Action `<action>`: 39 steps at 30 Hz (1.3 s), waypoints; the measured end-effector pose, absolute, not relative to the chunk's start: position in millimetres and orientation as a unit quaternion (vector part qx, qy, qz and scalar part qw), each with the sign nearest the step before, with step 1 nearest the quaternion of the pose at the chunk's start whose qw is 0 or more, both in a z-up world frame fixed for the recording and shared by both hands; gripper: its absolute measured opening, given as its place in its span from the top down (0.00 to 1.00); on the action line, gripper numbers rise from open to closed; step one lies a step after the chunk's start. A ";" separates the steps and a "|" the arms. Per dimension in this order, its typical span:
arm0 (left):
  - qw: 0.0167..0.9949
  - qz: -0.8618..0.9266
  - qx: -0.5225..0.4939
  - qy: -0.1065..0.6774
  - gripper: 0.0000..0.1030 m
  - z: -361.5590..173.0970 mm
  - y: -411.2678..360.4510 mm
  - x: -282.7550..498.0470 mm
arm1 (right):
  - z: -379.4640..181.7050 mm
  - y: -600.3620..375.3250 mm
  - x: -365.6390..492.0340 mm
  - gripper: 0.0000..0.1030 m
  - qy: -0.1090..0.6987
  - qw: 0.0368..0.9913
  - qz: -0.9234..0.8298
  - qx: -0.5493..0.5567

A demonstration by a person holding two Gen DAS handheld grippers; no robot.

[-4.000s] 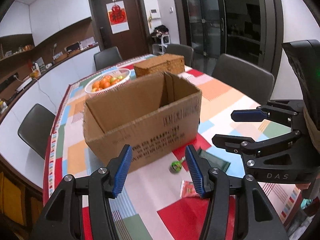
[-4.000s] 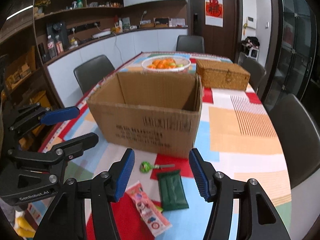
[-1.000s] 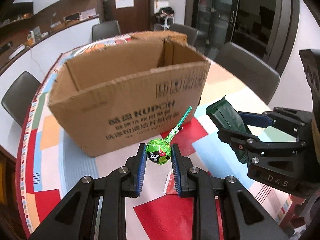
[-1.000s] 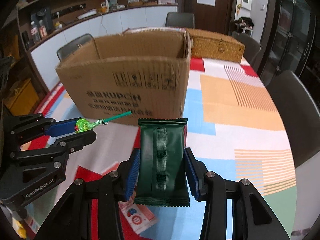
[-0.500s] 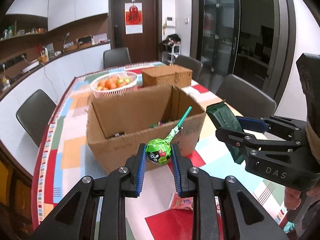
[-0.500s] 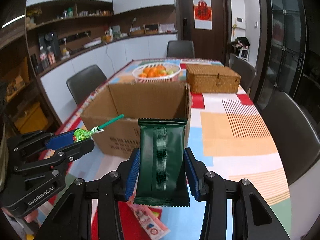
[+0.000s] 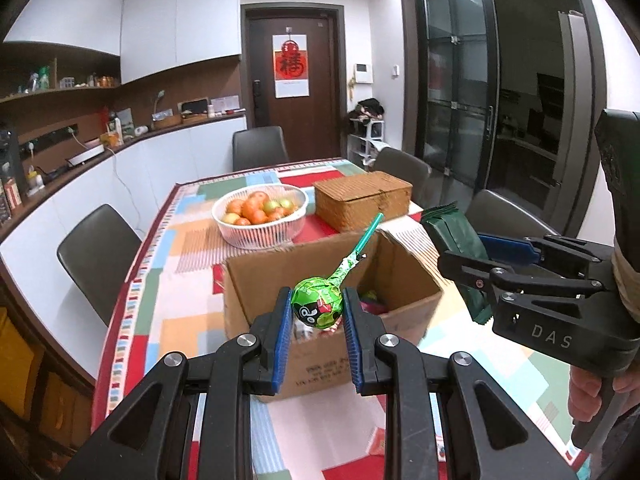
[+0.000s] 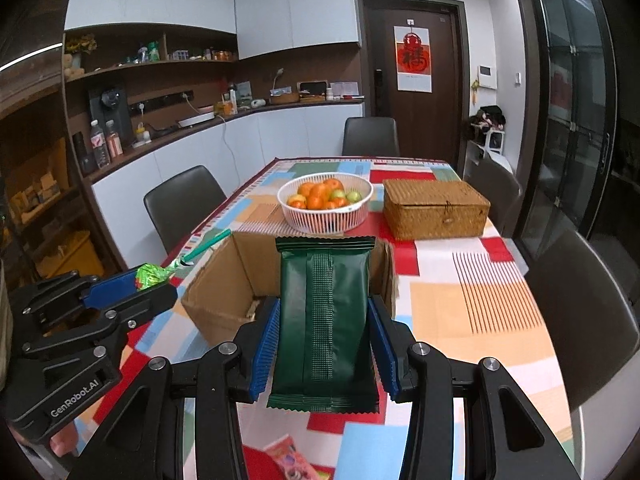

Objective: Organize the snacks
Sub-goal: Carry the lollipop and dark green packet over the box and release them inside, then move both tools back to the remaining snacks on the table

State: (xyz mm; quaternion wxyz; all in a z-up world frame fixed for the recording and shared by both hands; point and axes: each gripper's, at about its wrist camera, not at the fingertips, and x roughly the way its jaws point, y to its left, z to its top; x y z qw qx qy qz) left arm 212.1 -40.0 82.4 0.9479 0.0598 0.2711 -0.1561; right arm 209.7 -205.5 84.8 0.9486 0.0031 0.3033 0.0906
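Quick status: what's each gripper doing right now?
Left gripper: closed on the green lollipop.
Right gripper: closed on the dark green snack packet.

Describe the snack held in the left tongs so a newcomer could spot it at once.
Start at the open cardboard box on the patchwork tablecloth. Just before it, the left tongs pinch a lollipop: round green foil head, teal stick slanting upward, unlike the flat dark green packet nearby.
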 end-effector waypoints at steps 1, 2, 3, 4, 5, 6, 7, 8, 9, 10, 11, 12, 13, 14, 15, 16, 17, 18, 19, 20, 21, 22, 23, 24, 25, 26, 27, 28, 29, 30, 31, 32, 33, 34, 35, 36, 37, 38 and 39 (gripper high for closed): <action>0.948 -0.152 0.059 0.273 0.76 82.6 -38.4 217.3 | 85.4 -205.3 213.9 0.57 0.302 0.949 0.092 0.002; 0.948 -0.150 0.057 0.275 0.76 81.9 -37.0 222.4 | 86.6 -204.0 218.8 0.57 0.304 0.948 0.092 0.001; 0.948 -0.147 0.055 0.278 0.76 81.1 -35.8 227.5 | 87.2 -203.2 223.1 0.57 0.305 0.948 0.094 0.000; 0.948 -0.144 0.053 0.280 0.76 80.1 -34.8 231.0 | 87.8 -202.3 226.8 0.57 0.305 0.947 0.095 -0.001; 0.947 -0.142 0.051 0.284 0.76 79.0 -33.1 236.4 | 88.0 -200.9 232.8 0.57 0.309 0.947 0.092 -0.004; 0.946 -0.140 0.047 0.290 0.76 77.3 -31.3 243.4 | 88.0 -200.4 237.1 0.57 0.312 0.946 0.090 -0.005; 0.944 -0.139 0.045 0.295 0.76 75.4 -30.4 247.4 | 87.3 -200.7 241.5 0.57 0.313 0.945 0.090 -0.007; 0.942 -0.139 0.043 0.302 0.76 73.2 -29.7 254.3 | 86.9 -199.4 247.7 0.57 0.317 0.944 0.088 -0.013; 0.940 -0.136 0.041 0.309 0.76 70.8 -29.1 260.7 | 86.8 -198.4 252.1 0.57 0.319 0.944 0.087 -0.016; 0.939 -0.135 0.038 0.314 0.76 67.9 -28.3 264.5 | 87.3 -197.3 257.1 0.57 0.321 0.943 0.087 -0.019; 0.937 -0.135 0.036 0.321 0.76 65.5 -28.5 269.4 | 87.4 -195.7 263.8 0.57 0.325 0.941 0.087 -0.023; 0.934 -0.136 0.032 0.329 0.76 63.1 -28.0 275.4 | 87.0 -194.7 269.1 0.57 0.329 0.940 0.090 -0.024; 0.931 -0.135 0.028 0.337 0.76 60.7 -27.6 281.0 | 86.7 -193.8 273.3 0.57 0.332 0.939 0.092 -0.024; 0.929 -0.136 0.027 0.344 0.76 57.9 -27.5 286.7 | 85.5 -192.9 279.6 0.57 0.336 0.937 0.091 -0.024; 0.927 -0.133 0.027 0.350 0.76 55.1 -27.8 291.7 | 84.9 -192.1 283.6 0.57 0.339 0.936 0.090 -0.026; 0.926 -0.130 0.029 0.354 0.76 53.0 -28.9 294.5 | 83.9 -190.5 287.6 0.57 0.340 0.935 0.091 -0.029; 0.923 -0.130 0.031 0.360 0.76 50.1 -29.6 299.0 | 82.7 -189.2 292.2 0.57 0.342 0.935 0.093 -0.031; 0.922 -0.130 0.031 0.364 0.76 47.8 -29.7 301.6 | 81.2 -188.5 295.4 0.57 0.344 0.934 0.095 -0.031; 0.921 -0.126 0.031 0.368 0.76 45.6 -29.6 305.2 | 79.7 -188.0 299.1 0.57 0.347 0.932 0.095 -0.030; 0.919 -0.125 0.032 0.372 0.76 44.1 -29.8 308.1 | 77.8 -187.9 303.0 0.57 0.351 0.931 0.095 -0.027; 0.918 -0.124 0.033 0.375 0.76 43.0 -29.8 311.7 | 76.2 -187.8 305.5 0.57 0.352 0.931 0.096 -0.026; 0.918 -0.120 0.034 0.377 0.76 42.2 -29.9 315.1 | 74.9 -187.9 308.0 0.57 0.354 0.930 0.096 -0.027; 0.918 -0.117 0.036 0.377 0.75 41.8 -30.1 317.6 | 73.0 -187.6 311.0 0.57 0.357 0.929 0.094 -0.027; 0.919 -0.114 0.039 0.376 0.70 42.2 -30.6 319.3 | 71.0 -188.1 313.7 0.57 0.358 0.929 0.094 -0.026; 0.921 -0.105 0.044 0.373 0.56 43.1 -31.2 320.1 | 69.5 -188.1 315.6 0.57 0.359 0.928 0.093 -0.026; 0.923 -0.101 0.045 0.369 0.51 44.9 -30.4 319.7 | 67.3 -187.2 318.8 0.54 0.361 0.927 0.094 -0.029; 0.926 -0.100 0.045 0.360 0.47 46.9 -30.1 315.3 | 65.4 -186.6 320.9 0.48 0.364 0.926 0.094 -0.035; 0.927 -0.100 0.046 0.358 0.47 47.8 -29.3 312.7 | 64.8 -185.9 321.5 0.45 0.365 0.926 0.088 -0.040; 0.928 -0.099 0.048 0.357 0.47 48.0 -29.2 309.2 | 63.9 -186.4 319.8 0.42 0.362 0.928 0.080 -0.042; 0.928 -0.099 0.049 0.356 0.47 48.0 -29.7 302.7 | 63.6 -187.4 316.2 0.42 0.356 0.930 0.077 -0.043; 0.928 -0.101 0.048 0.355 0.47 48.4 -29.6 298.6 | 63.7 -188.6 312.7 0.42 0.354 0.931 0.079 -0.043; 0.929 -0.104 0.048 0.353 0.47 48.4 -30.2 293.2 | 63.8 -190.2 306.7 0.42 0.352 0.931 0.081 -0.042; 0.929 -0.106 0.049 0.350 0.47 48.2 -30.9 286.4 | 64.2 -190.5 302.2 0.42 0.351 0.932 0.084 -0.042; 0.930 -0.108 0.052 0.347 0.46 47.2 -32.4 276.9 | 64.5 -191.4 296.5 0.42 0.348 0.932 0.087 -0.042; 0.931 -0.108 0.054 0.345 0.46 46.2 -33.3 269.9 | 64.8 -191.8 289.4 0.42 0.344 0.934 0.089 -0.044; 0.932 -0.108 0.055 0.343 0.46 45.1 -34.2 262.3 | 65.0 -191.9 282.2 0.42 0.342 0.934 0.092 -0.046; 0.933 -0.108 0.054 0.340 0.46 44.7 -34.5 256.5 | 64.6 -191.6 275.8 0.42 0.341 0.934 0.097 -0.048; 0.934 -0.107 0.052 0.336 0.46 43.9 -34.4 249.5 | 64.0 -191.3 267.8 0.42 0.340 0.934 0.103 -0.049; 0.935 -0.104 0.052 0.334 0.45 42.7 -34.8 242.5 | 63.0 -190.8 259.9 0.42 0.339 0.933 0.108 -0.053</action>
